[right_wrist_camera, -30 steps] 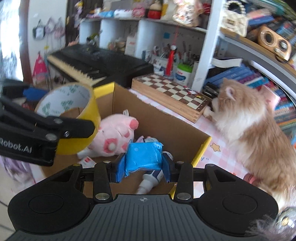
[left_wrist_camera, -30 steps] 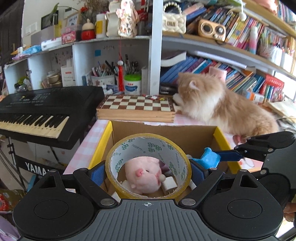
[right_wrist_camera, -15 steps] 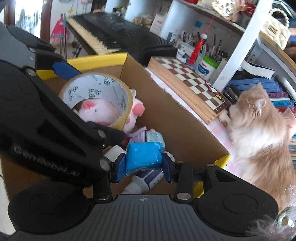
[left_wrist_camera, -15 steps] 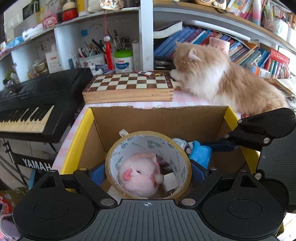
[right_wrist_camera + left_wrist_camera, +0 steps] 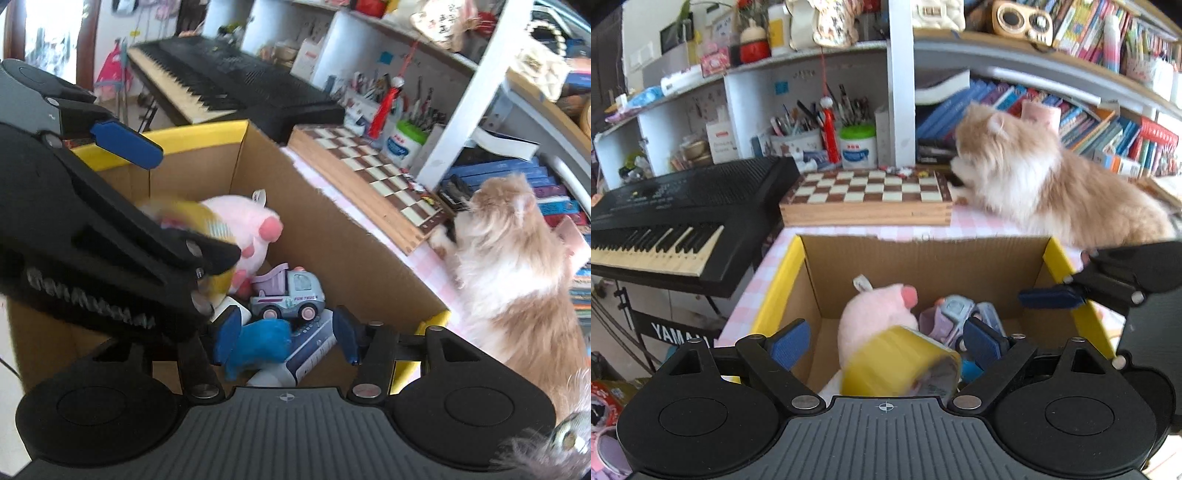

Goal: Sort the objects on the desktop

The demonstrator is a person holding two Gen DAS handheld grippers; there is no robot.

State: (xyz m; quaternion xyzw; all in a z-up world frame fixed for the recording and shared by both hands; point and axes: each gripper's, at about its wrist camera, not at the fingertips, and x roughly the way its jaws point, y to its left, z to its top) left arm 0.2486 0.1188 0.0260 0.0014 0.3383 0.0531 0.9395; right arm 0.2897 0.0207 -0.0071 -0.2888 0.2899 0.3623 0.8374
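Here the left gripper stands wide, its blue pads clear of the yellow tape roll, which is blurred and tilted between them inside the cardboard box. The right gripper is opening, with a blue packet loose between its pads. Farther in lie a pink plush pig and a toy truck. Beyond the box sit a chessboard and a cat.
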